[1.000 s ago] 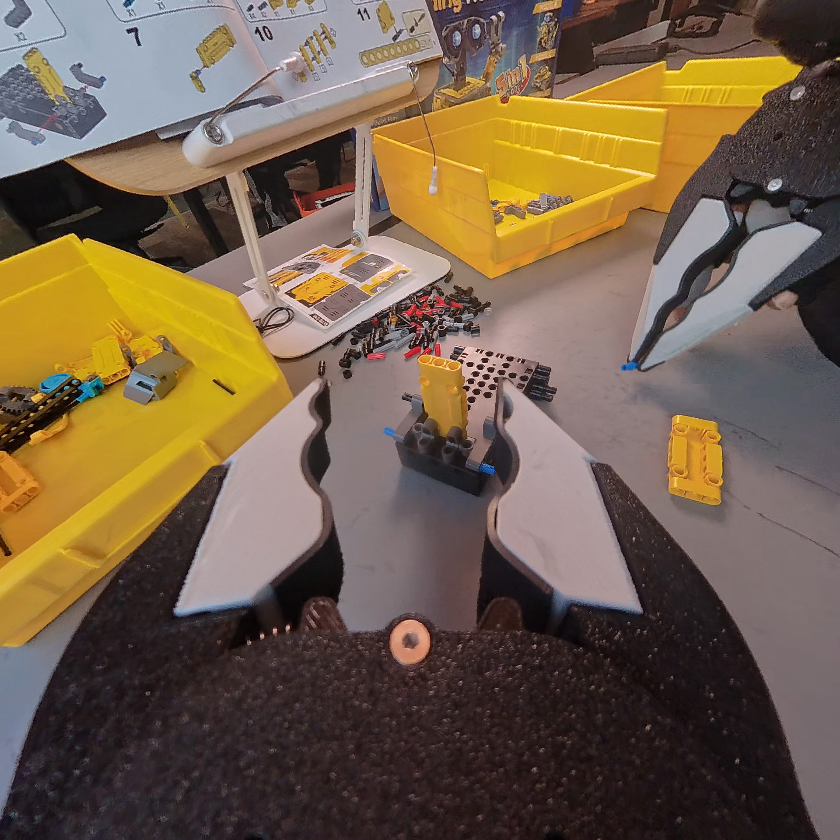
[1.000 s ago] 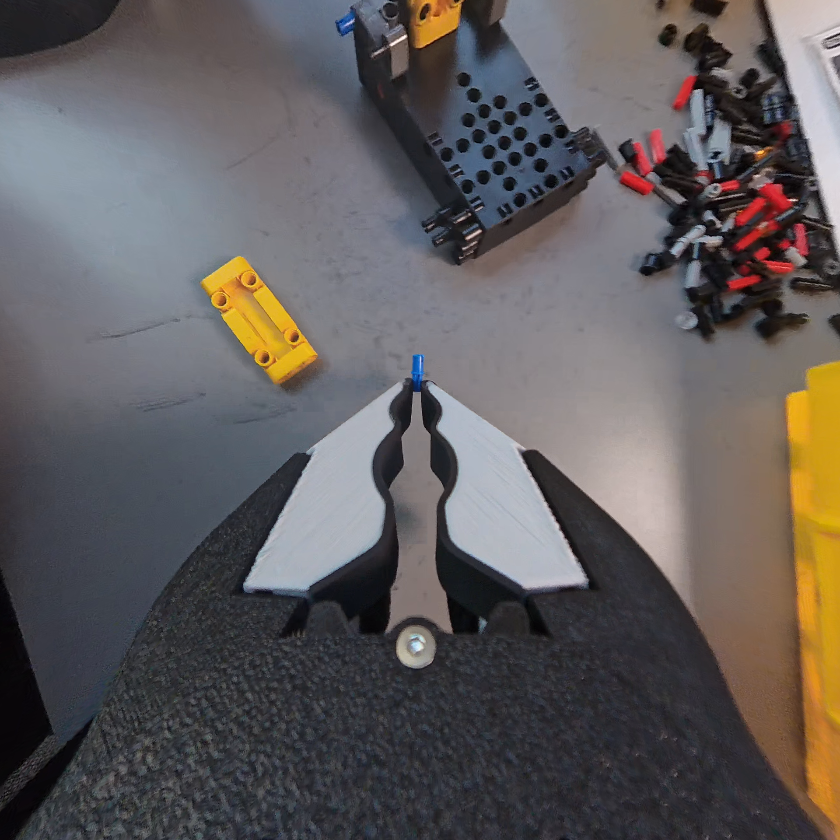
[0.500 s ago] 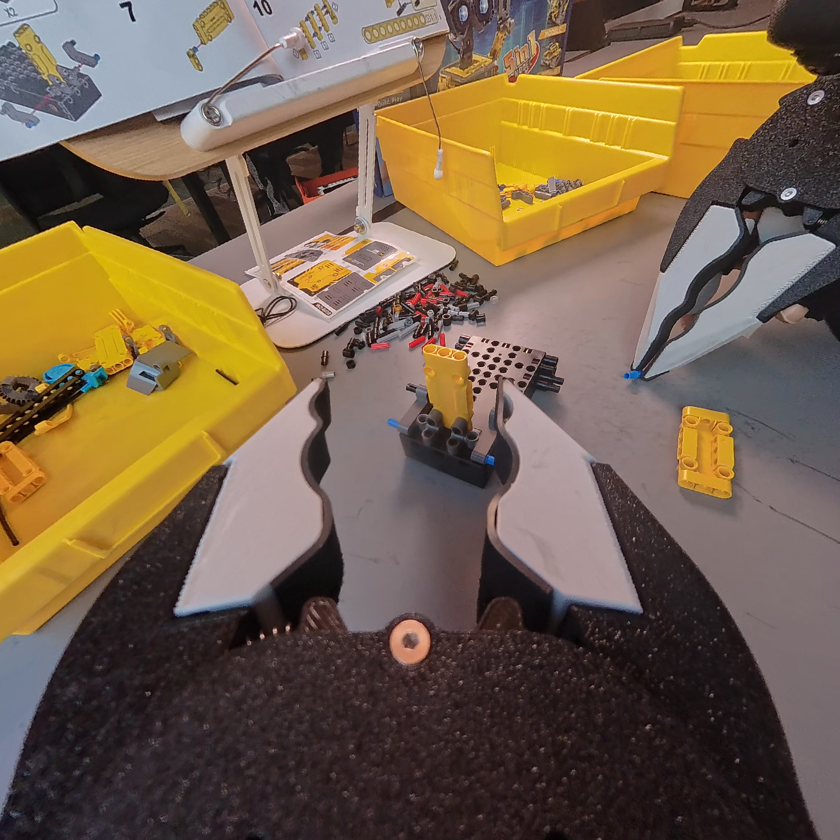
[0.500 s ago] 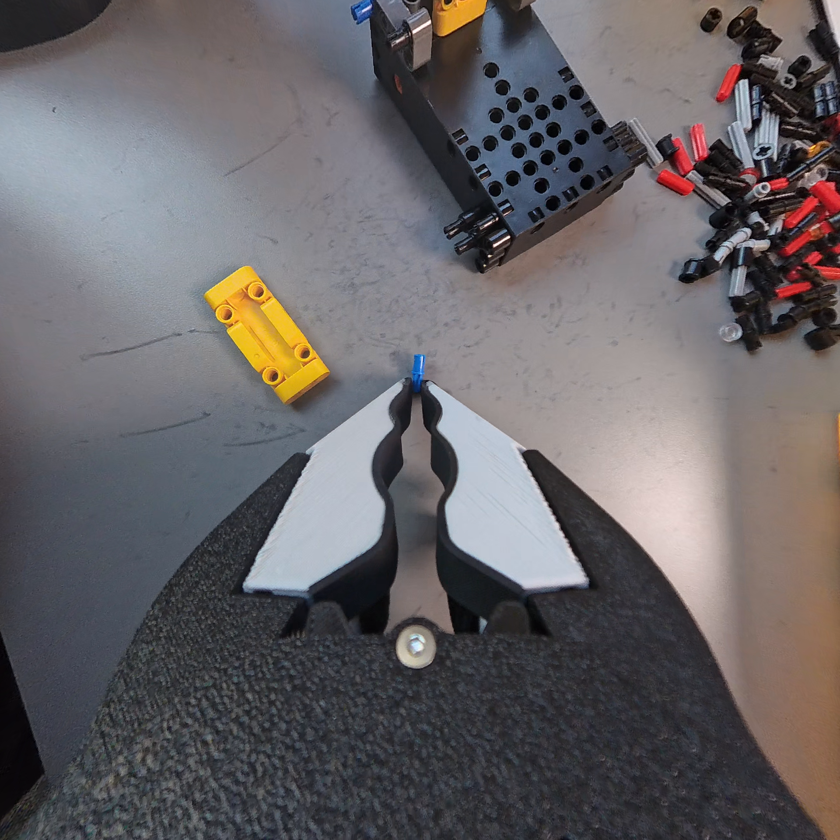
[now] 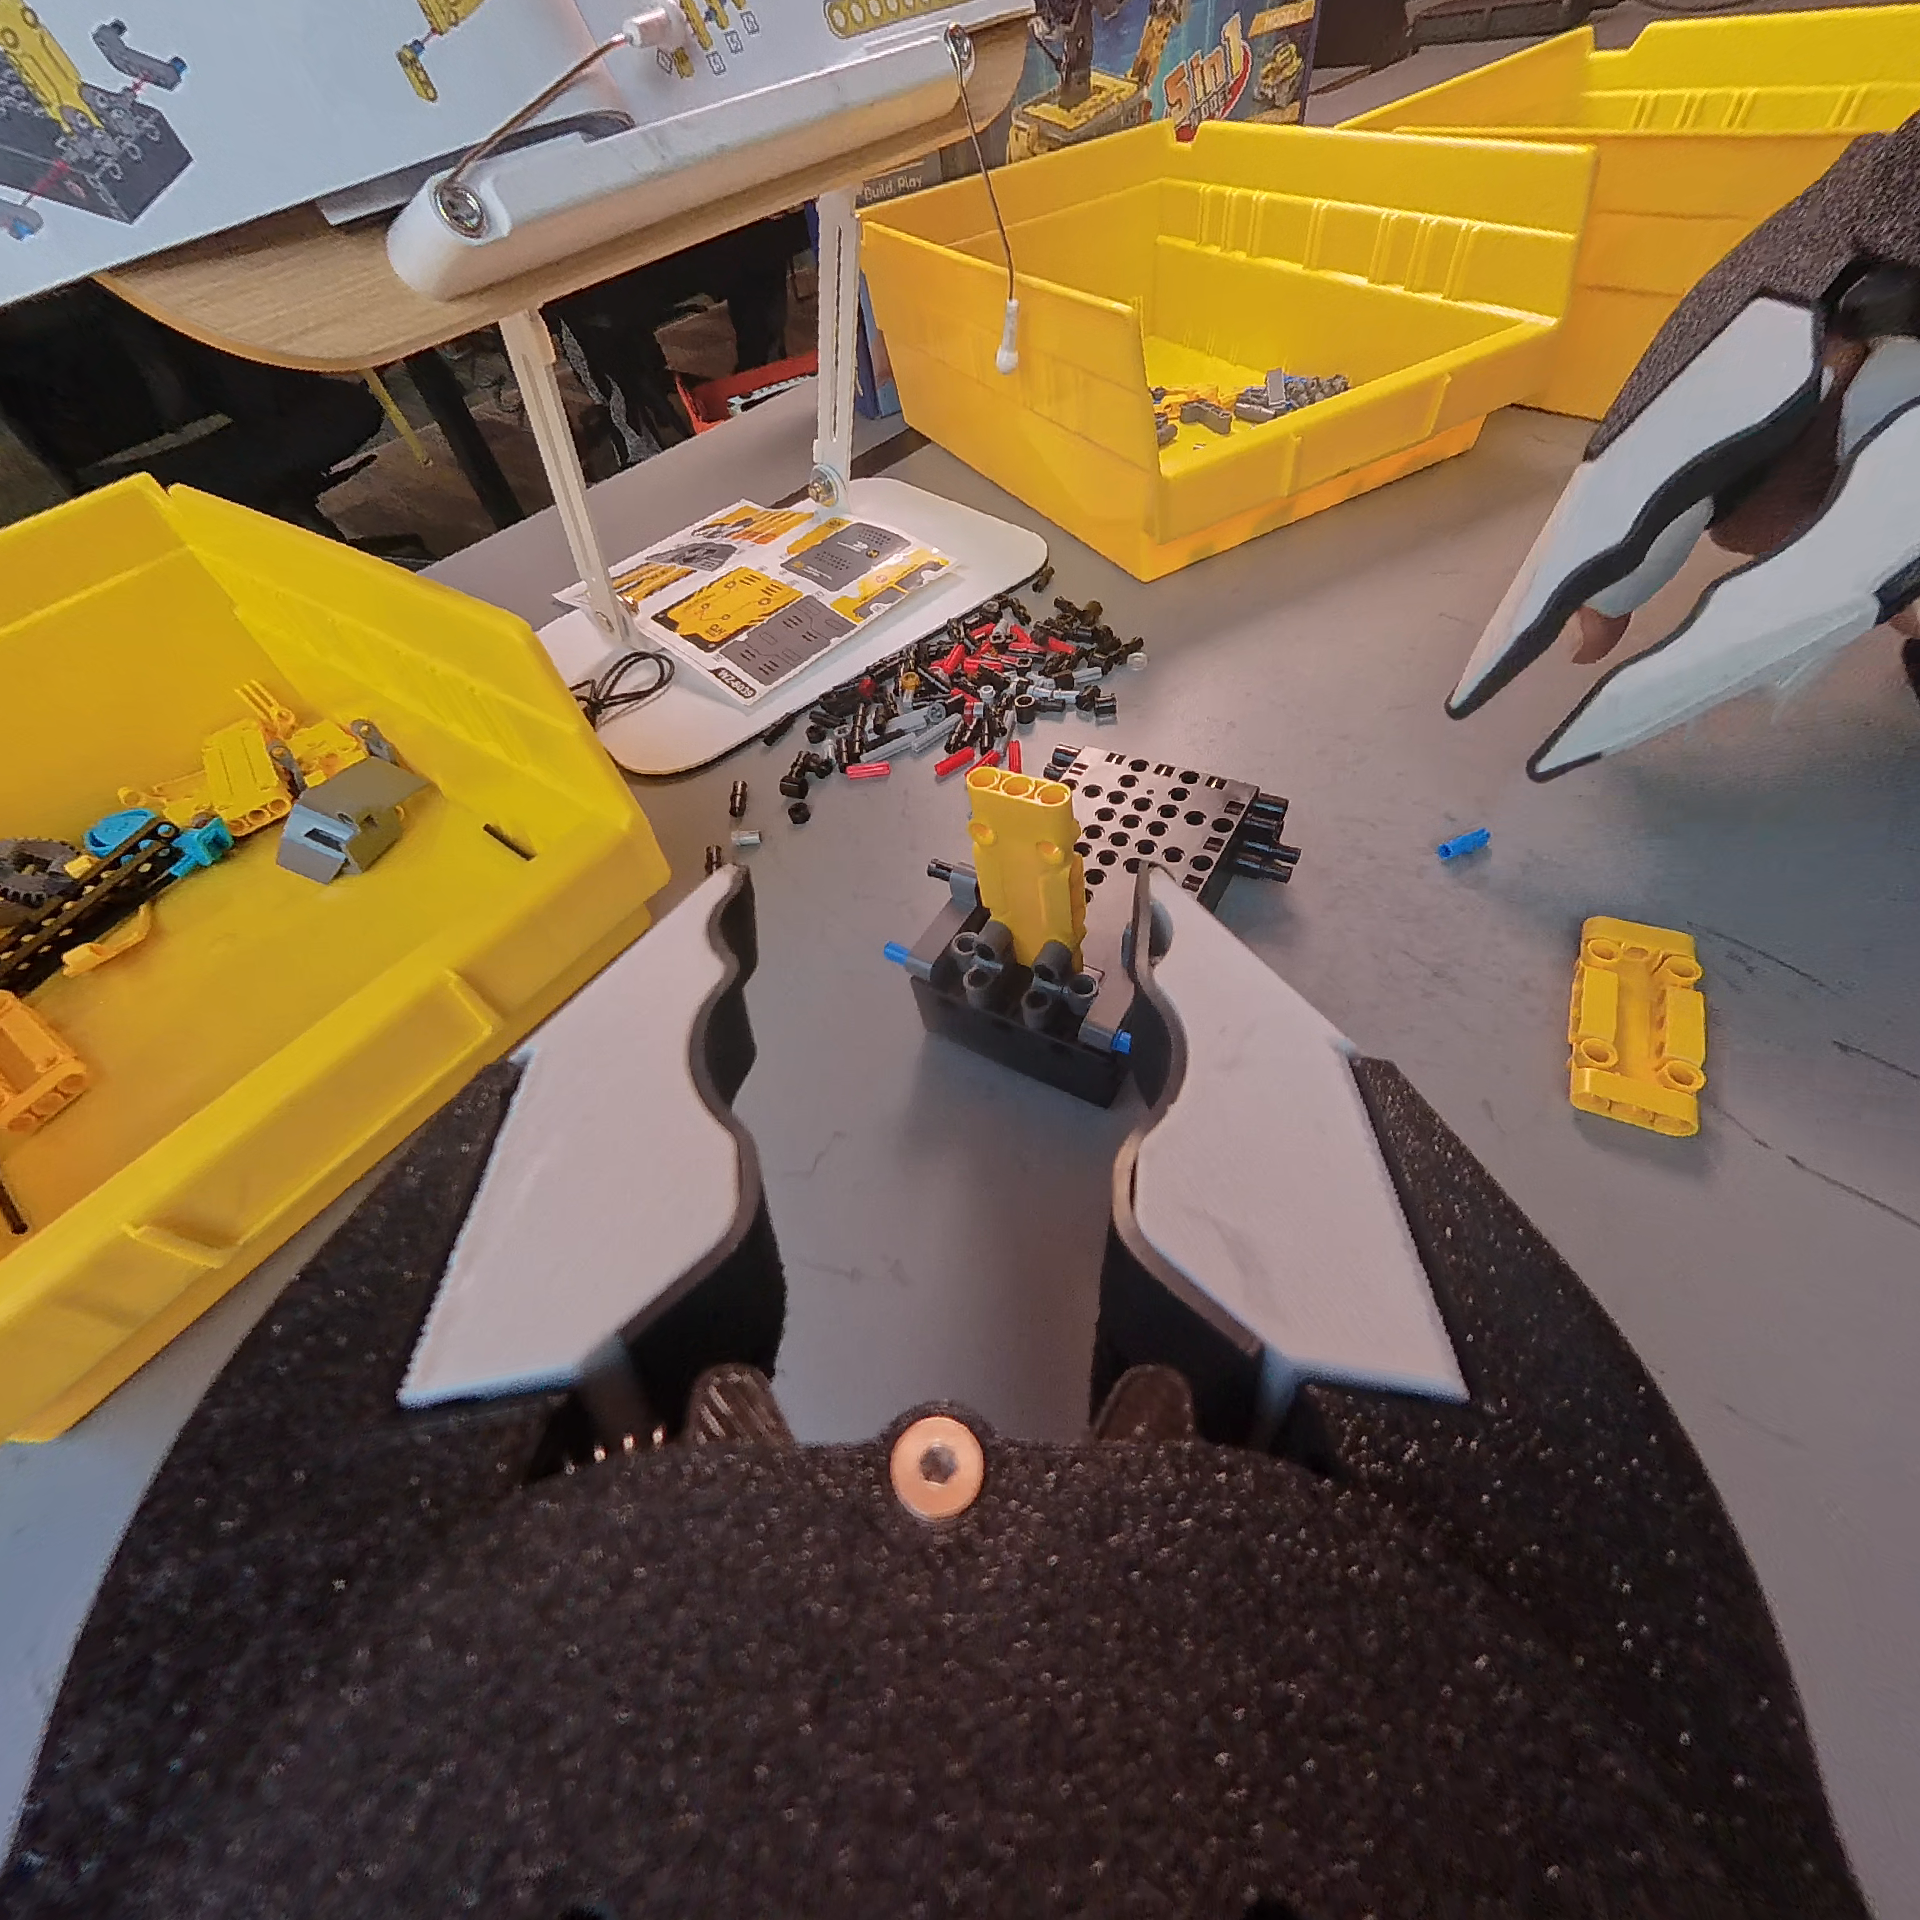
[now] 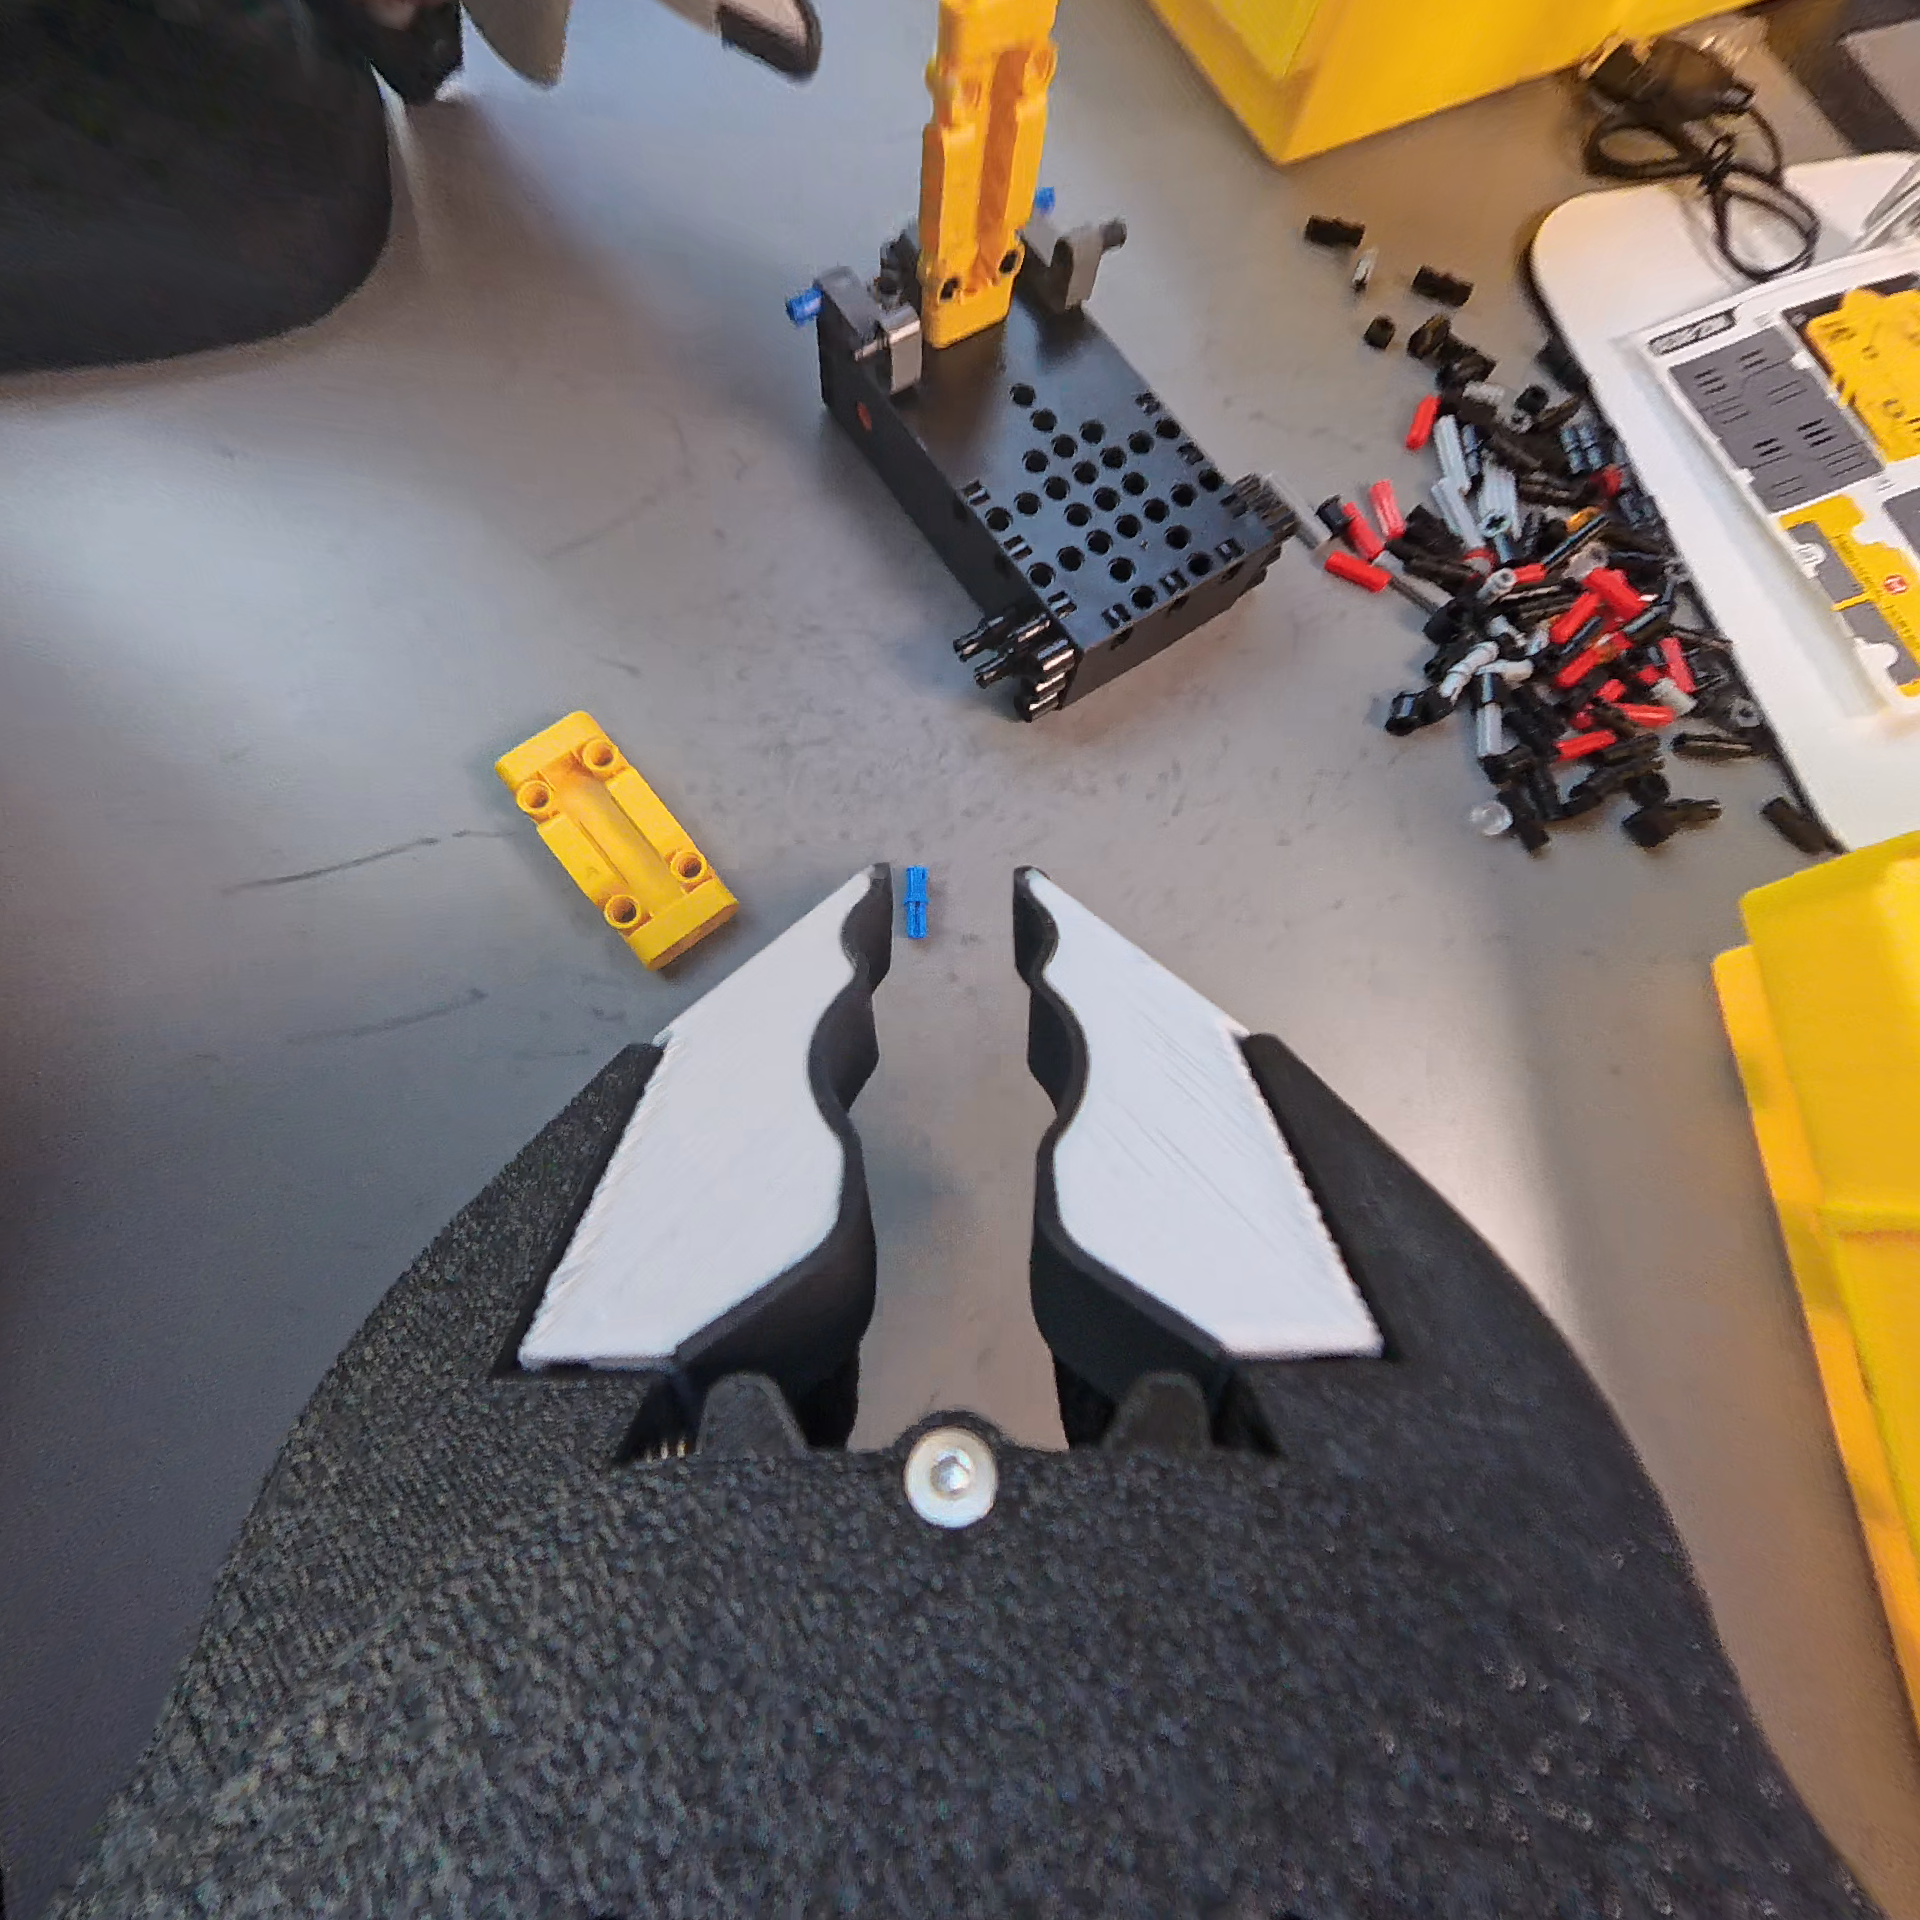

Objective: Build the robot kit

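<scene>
Yellow bin (image 5: 582,831) holds loose building parts (image 5: 260,790); both grippers gape.

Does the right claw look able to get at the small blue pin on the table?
Probably yes. The right claw is open and the blue pin lies loose on the table just ahead of its fingertips, nothing between them; the yellow plate sits off to one side.

We are seeing a matt grey table (image 6: 312,582), scuffed and faintly scratched. The left gripper (image 5: 940,904) and right gripper (image 6: 951,883) are showing smooth matt pale-grey fingers set in rough, grainy black bodies, each with a shiny metal screw. The blue pin (image 6: 914,902), yellow brick (image 6: 615,837) and perforated black block (image 6: 1081,520) are looking like smooth moulded plastic, as are the glossy yellow bins (image 5: 312,727). Printed sheets (image 5: 769,603) are looking like glossy paper.
</scene>
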The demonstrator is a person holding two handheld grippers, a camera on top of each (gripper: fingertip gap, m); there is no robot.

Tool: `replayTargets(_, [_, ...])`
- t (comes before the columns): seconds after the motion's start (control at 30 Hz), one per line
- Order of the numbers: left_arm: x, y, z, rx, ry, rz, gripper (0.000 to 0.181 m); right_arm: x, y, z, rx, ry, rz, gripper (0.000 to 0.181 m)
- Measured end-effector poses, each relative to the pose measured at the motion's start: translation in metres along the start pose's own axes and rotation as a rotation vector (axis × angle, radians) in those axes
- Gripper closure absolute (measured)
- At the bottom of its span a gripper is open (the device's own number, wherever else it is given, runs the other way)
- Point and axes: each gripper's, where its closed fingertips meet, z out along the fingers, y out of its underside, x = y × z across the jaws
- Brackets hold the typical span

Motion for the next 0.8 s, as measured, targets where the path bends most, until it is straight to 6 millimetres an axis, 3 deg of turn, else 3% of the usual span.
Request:
replayTargets(0.27, [-0.002,0.0,0.001,0.002,-0.022,0.005,0.11,0.032,-0.039,-0.049,0.339,0.15,0.027,0.151])
replayTargets(0.47, [-0.003,0.0,0.001,0.002,-0.031,0.007,0.11,0.069,-0.039,-0.091,0.447,0.364,0.011,0.161])
replayTargets(0.67, [0.0,-0.001,0.002,0.004,-0.013,0.007,0.11,0.146,-0.039,-0.158,0.3,0.566,0.006,0.169])
replayTargets(0.73, [0.001,-0.002,0.001,0.01,-0.005,0.0,0.11,0.182,-0.035,-0.168,0.208,0.584,0.0,0.169])
replayTargets(0.8, [0.0,-0.003,0.0,0.015,-0.005,-0.002,0.11,0.219,-0.026,-0.165,0.116,0.555,-0.012,0.168])
